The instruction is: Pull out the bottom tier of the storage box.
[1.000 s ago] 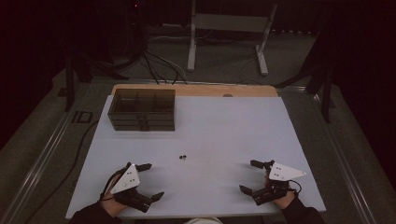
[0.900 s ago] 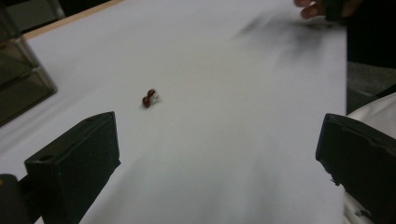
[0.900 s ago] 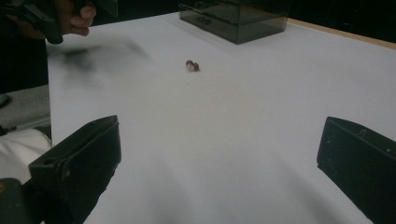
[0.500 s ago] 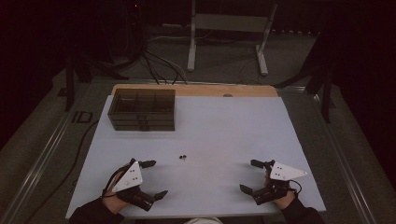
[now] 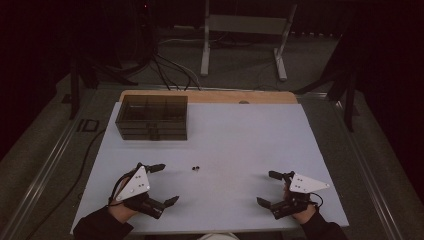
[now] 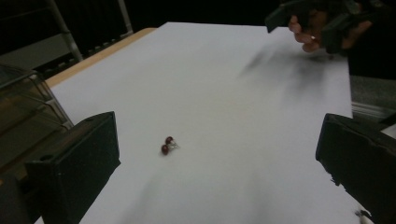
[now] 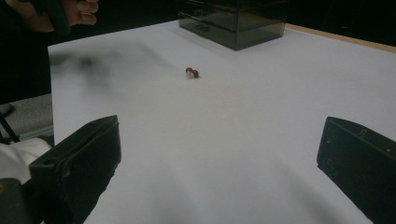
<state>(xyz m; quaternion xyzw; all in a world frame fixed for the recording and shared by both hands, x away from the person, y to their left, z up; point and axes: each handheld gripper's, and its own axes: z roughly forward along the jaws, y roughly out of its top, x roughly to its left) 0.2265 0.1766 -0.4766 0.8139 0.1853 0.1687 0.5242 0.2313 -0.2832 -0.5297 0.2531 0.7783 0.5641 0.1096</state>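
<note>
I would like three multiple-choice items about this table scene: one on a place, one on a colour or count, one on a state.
1. Where does the dark clear box stand on the white table?
A. far left part
B. near right corner
C. centre

2. What colour are the two small beads?
A. green
B. dark red
C. yellow

3. How are the left tongs?
A. shut on the beads
B. shut and empty
C. open and empty

Answers: 1 A, the high view shows it at the far left, near the wooden edge; 2 B, the left gripper view shows dark red beads; 3 C, its jaws stand wide apart with the beads lying free on the table ahead.
</note>
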